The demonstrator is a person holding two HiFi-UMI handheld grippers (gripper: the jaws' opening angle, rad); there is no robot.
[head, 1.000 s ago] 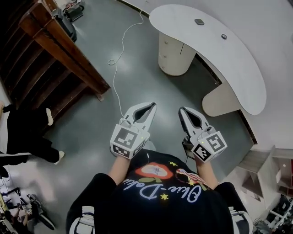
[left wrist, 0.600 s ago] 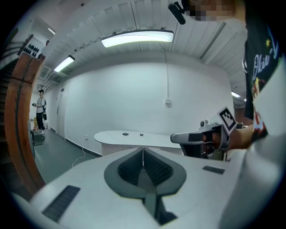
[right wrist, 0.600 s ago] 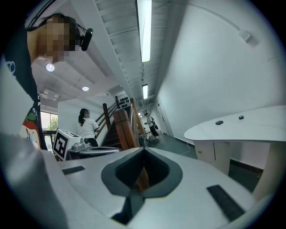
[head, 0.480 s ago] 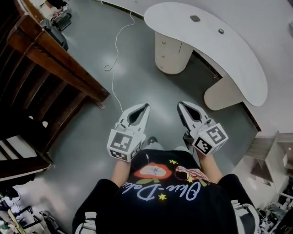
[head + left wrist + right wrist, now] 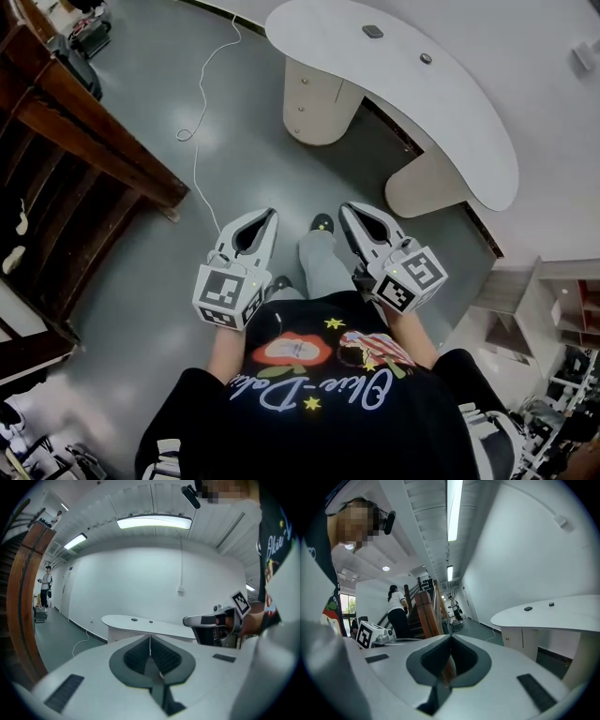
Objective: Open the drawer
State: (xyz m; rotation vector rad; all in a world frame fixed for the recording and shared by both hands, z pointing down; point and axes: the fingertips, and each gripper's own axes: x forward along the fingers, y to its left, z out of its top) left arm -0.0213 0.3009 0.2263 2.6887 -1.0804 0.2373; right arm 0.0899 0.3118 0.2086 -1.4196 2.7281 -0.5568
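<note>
- The left gripper (image 5: 268, 216) is seen at lower centre of the head view. Its jaws are pressed together, with nothing between them.
- The right gripper (image 5: 346, 208) is held just beside it, to the right. Its jaws are likewise closed and empty.
- The drawer (image 5: 305, 92) is found in the rounded cabinet (image 5: 323, 112) under the curved white desk (image 5: 441, 112), at upper centre of the head view. Its front looks flush, and it is well apart from both grippers.
- A wooden staircase (image 5: 75, 141) is seen at upper left.
- A white cable (image 5: 195, 173) is laid across the grey floor (image 5: 239, 98).
</note>
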